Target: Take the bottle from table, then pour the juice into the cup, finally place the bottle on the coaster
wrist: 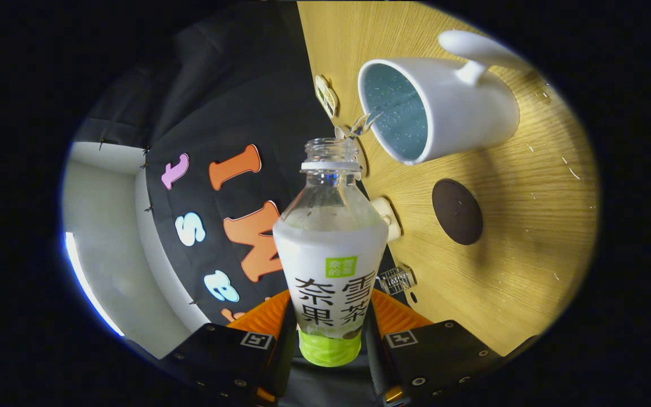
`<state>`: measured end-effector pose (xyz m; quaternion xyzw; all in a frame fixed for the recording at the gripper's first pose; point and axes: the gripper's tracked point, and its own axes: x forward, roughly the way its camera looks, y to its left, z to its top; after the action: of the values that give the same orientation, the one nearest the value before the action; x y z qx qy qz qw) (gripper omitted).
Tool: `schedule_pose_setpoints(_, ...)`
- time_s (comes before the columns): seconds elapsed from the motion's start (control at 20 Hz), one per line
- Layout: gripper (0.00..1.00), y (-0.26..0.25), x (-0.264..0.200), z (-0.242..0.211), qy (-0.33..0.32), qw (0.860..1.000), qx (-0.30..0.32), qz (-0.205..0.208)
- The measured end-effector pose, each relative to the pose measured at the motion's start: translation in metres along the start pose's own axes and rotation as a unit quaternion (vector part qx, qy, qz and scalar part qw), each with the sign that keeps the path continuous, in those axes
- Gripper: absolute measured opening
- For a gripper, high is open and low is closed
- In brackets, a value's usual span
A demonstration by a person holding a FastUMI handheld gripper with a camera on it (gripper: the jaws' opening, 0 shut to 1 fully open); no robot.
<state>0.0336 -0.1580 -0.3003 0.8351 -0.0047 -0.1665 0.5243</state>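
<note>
The claw [328, 339] is closed on the bottle [330, 265], with one finger pressed against each side of its lower body, so the bottle sits squarely between them. The bottle is uncapped, its clear neck and open mouth pointing away from the claw toward the cup [444, 104]. A white label wraps its middle and a green band circles the part nearest the claw. Its clear upper part looks mostly empty, with only droplets or a film on the inside wall; how much juice remains behind the label cannot be told.

A small splash of clear liquid [359, 125] shows just at the bottle's mouth, between the mouth and the rim of the cup. The cup is a white mug with a handle on the side away from the bottle, standing on the wooden surface [500, 271]. Its inside is bluish and speckled with drops or bubbles; the level of liquid in it cannot be judged.

The dark round coaster [457, 211] lies bare on the surface near the cup, well apart from the bottle. Scattered droplets [571, 169] dot the surface beyond the coaster.
</note>
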Motion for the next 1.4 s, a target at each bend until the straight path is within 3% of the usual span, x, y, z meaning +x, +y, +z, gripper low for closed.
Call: schedule_pose_setpoints(1.4, 0.58, 0.037, 0.004, 0.016, -0.023, 0.987, 0.155, 0.025)
